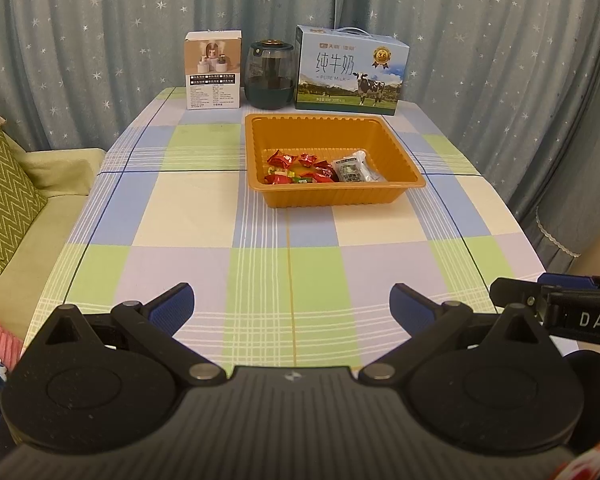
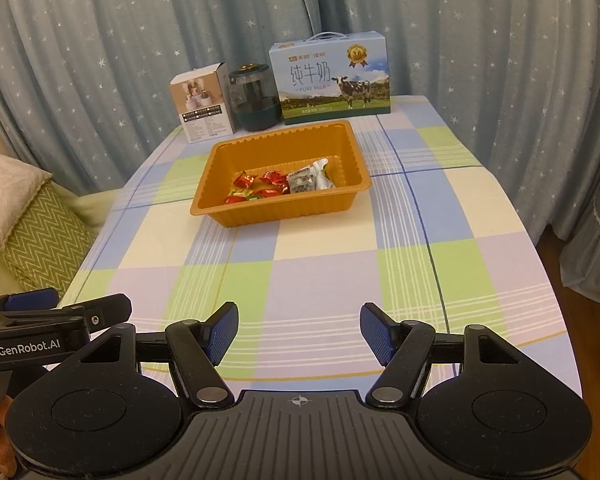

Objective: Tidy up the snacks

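While both hand-held grippers gape empty, left, right, orange tray w/ red candies, grey packet

Ahead of the blue-padded jaws, an orange tray holds red-wrapped candies; the table wears blue, green and cream checks; star-speckled grey-blue curtains behind.

Blue-grey curtains scattered with white stars close off the whole back of the room. A checked tablecloth — green, blue, lilac and cream — covers the table. To the left, a pale green sofa carries a zigzag-patterned cushion; wooden floor shows at right.
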`<action>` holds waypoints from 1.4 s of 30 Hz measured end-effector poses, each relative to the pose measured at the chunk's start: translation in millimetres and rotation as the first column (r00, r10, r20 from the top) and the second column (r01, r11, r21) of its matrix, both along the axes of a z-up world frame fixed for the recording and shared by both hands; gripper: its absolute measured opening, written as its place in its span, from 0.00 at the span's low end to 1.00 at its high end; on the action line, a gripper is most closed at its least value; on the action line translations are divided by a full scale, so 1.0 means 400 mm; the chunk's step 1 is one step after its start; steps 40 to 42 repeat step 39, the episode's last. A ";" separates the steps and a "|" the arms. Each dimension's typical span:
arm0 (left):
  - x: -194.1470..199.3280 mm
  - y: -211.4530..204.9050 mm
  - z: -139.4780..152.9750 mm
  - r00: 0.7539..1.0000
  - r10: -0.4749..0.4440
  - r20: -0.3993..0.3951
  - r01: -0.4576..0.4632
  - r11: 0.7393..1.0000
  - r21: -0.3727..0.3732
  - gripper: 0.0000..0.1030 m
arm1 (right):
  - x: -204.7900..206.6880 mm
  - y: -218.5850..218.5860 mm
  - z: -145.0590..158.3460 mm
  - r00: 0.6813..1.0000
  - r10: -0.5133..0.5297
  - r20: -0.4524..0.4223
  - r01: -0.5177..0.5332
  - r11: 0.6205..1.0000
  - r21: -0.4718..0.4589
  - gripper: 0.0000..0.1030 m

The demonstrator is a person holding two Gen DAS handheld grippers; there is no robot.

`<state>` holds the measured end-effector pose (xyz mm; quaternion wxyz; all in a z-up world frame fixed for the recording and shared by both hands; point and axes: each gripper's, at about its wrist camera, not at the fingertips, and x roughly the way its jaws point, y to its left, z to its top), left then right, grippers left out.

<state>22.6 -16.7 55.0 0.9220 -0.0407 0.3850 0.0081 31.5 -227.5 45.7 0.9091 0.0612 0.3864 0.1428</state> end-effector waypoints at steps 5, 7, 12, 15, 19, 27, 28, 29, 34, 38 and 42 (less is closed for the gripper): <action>0.000 0.000 0.000 1.000 0.000 0.000 0.000 1.000 0.001 1.00 | 0.000 0.001 -0.002 1.000 -0.001 -0.002 0.001 1.000 0.002 0.65; 0.000 0.001 -0.001 1.000 0.001 0.000 -0.001 1.000 -0.001 1.00 | -0.001 0.001 -0.002 1.000 0.000 -0.003 0.000 1.000 0.003 0.65; -0.001 0.001 -0.004 1.000 0.002 -0.003 -0.002 1.000 -0.002 1.00 | -0.001 0.002 -0.003 1.000 -0.003 -0.003 0.003 1.000 0.004 0.65; -0.001 0.001 -0.005 1.000 0.002 -0.003 -0.002 1.000 -0.002 1.00 | -0.002 0.001 -0.010 1.000 -0.005 -0.005 0.005 1.000 0.005 0.65; 0.000 0.000 -0.005 1.000 0.002 -0.003 -0.002 1.000 -0.002 1.00 | -0.002 0.000 -0.012 1.000 -0.005 -0.006 0.005 1.000 0.007 0.65; 0.000 -0.003 -0.006 1.000 -0.001 -0.004 0.001 1.000 -0.002 1.00 | -0.001 -0.004 -0.013 1.000 -0.009 -0.008 0.009 1.000 0.010 0.65; 0.000 -0.003 -0.006 1.000 0.000 -0.004 0.000 1.000 -0.002 1.00 | -0.001 -0.005 -0.014 1.000 -0.009 -0.008 0.009 1.000 0.010 0.65; 0.000 -0.004 -0.006 1.000 0.000 -0.004 0.000 1.000 -0.001 1.00 | -0.001 -0.006 -0.014 1.000 -0.009 -0.009 0.009 1.000 0.010 0.65; -0.001 -0.006 -0.010 1.000 -0.004 -0.004 0.004 1.000 -0.007 1.00 | -0.002 -0.007 -0.014 1.000 -0.011 -0.010 0.011 1.000 0.010 0.65; -0.004 -0.003 -0.014 1.000 -0.003 0.012 0.003 1.000 -0.016 1.00 | 0.000 -0.009 -0.015 1.000 -0.011 -0.010 0.011 1.000 0.012 0.65; -0.003 -0.001 -0.015 1.000 -0.006 0.014 0.006 1.000 -0.024 1.00 | -0.001 -0.009 -0.015 1.000 -0.012 -0.011 0.012 1.000 0.011 0.65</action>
